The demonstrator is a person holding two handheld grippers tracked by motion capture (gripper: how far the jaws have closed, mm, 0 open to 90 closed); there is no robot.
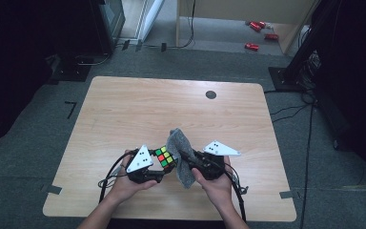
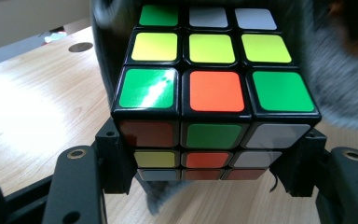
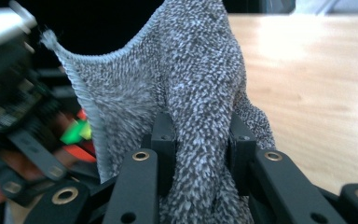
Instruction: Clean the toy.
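While left gripper clamps cube, right gripper pinches cloth — touching cube.

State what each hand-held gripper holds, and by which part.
The left hand-held gripper clamps the puzzle cube by its two opposite lower sides. The right hand-held gripper pinches the grey cloth around its bunched middle.

cube: glossy plastic | cloth: rough grey knit | table: smooth matt wood
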